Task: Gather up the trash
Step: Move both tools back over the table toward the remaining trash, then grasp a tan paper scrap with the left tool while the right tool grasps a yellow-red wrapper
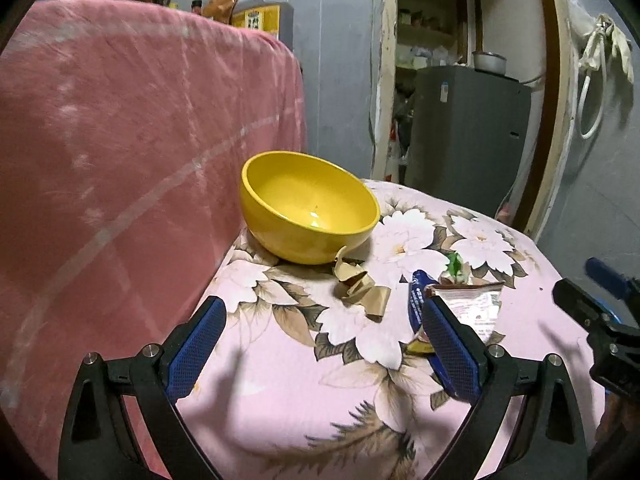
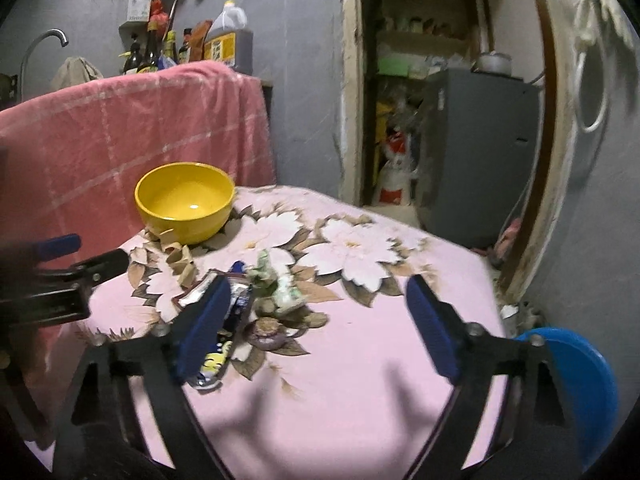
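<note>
A yellow bowl (image 1: 308, 208) (image 2: 184, 200) stands empty at the back left of a table under a pink floral cloth (image 1: 280, 400) (image 2: 380, 340). In front of the bowl lies a crumpled brown paper (image 1: 362, 288) (image 2: 180, 258). Right of it are a blue and silver wrapper (image 1: 468, 304) (image 2: 236, 308) and a green and white crumpled scrap (image 1: 454, 266) (image 2: 276, 284). My left gripper (image 1: 324, 312) hovers open just short of the brown paper, holding nothing. Above the cloth, my right gripper (image 2: 318, 286) is open and empty, its left finger over the wrapper.
A pink towel (image 1: 120, 140) (image 2: 140, 120) hangs over something tall along the table's left side. Bottles and a large jug (image 2: 228, 36) stand behind it. A doorway with a grey fridge (image 2: 476, 152) lies beyond the table. A blue basin (image 2: 580, 380) sits low at the right.
</note>
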Demonstrator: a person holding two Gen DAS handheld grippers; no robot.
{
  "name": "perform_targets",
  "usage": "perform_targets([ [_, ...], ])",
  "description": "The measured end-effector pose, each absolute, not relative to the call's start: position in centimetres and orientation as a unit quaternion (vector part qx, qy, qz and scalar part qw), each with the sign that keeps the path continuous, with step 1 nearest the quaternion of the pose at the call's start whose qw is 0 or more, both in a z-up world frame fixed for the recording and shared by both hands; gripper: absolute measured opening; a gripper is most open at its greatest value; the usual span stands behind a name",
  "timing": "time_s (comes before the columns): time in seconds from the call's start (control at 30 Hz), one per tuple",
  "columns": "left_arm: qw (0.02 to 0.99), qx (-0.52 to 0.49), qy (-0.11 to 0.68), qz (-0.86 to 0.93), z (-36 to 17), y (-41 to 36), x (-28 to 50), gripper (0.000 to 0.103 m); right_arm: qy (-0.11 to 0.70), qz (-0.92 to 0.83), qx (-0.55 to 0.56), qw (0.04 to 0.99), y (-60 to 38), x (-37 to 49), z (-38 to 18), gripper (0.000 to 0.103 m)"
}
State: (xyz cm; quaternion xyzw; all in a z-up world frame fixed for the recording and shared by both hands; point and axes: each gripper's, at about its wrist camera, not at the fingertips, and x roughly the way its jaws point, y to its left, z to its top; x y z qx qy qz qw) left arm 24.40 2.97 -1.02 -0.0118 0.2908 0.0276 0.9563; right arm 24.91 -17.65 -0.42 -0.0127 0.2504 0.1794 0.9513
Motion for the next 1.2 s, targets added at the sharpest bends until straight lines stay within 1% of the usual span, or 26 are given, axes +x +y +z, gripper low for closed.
perform_targets([
  [0.1, 0.953, -0.009, 0.302, 0.023, -1.3, 3.3, 25.4, 0.089, 0.273, 0.197, -0.007, 0.941, -16.7, 26.1, -0.9, 0.089],
  [0.13, 0.952, -0.009, 0.306, 0.021, -1.4, 3.4, 25.7, 0.088, 0.277, 0.202, -0.006, 0.939, -16.5, 26.3, -1.0, 0.087],
  [0.2, 0.949, -0.013, 0.315, 0.014, -1.7, 3.7, 26.4, 0.081, 0.288, 0.219, -0.004, 0.932, -15.7, 26.9, -1.3, 0.081],
  [0.23, 0.948, -0.015, 0.318, 0.010, -1.7, 3.8, 26.6, 0.080, 0.291, 0.222, -0.004, 0.930, -15.4, 27.1, -1.4, 0.080],
  [0.3, 0.944, -0.023, 0.328, 0.002, -2.0, 4.1, 27.3, 0.072, 0.303, 0.234, -0.003, 0.924, -14.6, 27.7, -1.7, 0.074],
  [0.4, 0.940, -0.034, 0.339, -0.010, -2.2, 4.4, 28.2, 0.063, 0.318, 0.244, -0.001, 0.916, -13.8, 28.5, -2.1, 0.068],
  [0.5, 0.936, -0.040, 0.349, -0.023, -2.3, 4.5, 29.0, 0.057, 0.332, 0.253, 0.007, 0.909, -13.3, 29.2, -2.5, 0.062],
  [0.53, 0.935, -0.041, 0.352, -0.027, -2.4, 4.4, 29.3, 0.056, 0.334, 0.257, 0.010, 0.907, -13.2, 29.3, -2.6, 0.061],
  [0.6, 0.934, -0.040, 0.354, -0.032, -2.5, 4.3, 29.7, 0.053, 0.340, 0.264, 0.015, 0.903, -13.1, 29.5, -2.8, 0.052],
  [0.67, 0.932, -0.041, 0.357, -0.037, -2.6, 4.2, 30.1, 0.048, 0.344, 0.270, 0.020, 0.899, -13.0, 29.7, -3.0, 0.047],
  [0.73, 0.930, -0.045, 0.361, -0.042, -2.8, 4.3, 30.5, 0.043, 0.346, 0.276, 0.024, 0.896, -13.0, 29.8, -3.1, 0.046],
  [0.8, 0.927, -0.053, 0.368, -0.048, -3.1, 4.5, 30.9, 0.034, 0.345, 0.281, 0.025, 0.895, -13.0, 29.8, -3.1, 0.044],
  [0.83, 0.925, -0.057, 0.371, -0.052, -3.2, 4.5, 31.0, 0.031, 0.344, 0.283, 0.025, 0.895, -13.0, 29.7, -3.0, 0.044],
  [0.9, 0.923, -0.060, 0.375, -0.058, -3.3, 4.5, 31.2, 0.020, 0.343, 0.288, 0.027, 0.894, -13.1, 29.6, -3.0, 0.042],
  [0.93, 0.922, -0.060, 0.377, -0.060, -3.3, 4.5, 31.2, 0.018, 0.342, 0.291, 0.028, 0.893, -13.1, 29.5, -2.9, 0.041],
  [0.97, 0.922, -0.060, 0.377, -0.062, -3.3, 4.5, 31.2, 0.017, 0.342, 0.292, 0.028, 0.893, -13.1, 29.5, -2.9, 0.040],
  [1.07, 0.923, -0.060, 0.374, -0.065, -3.1, 4.4, 30.8, 0.010, 0.339, 0.296, 0.027, 0.892, -13.1, 29.2, -2.8, 0.036],
  [1.2, 0.926, -0.062, 0.367, -0.065, -2.6, 4.4, 30.1, 0.009, 0.331, 0.298, 0.025, 0.895, -13.1, 28.5, -2.5, 0.033],
])
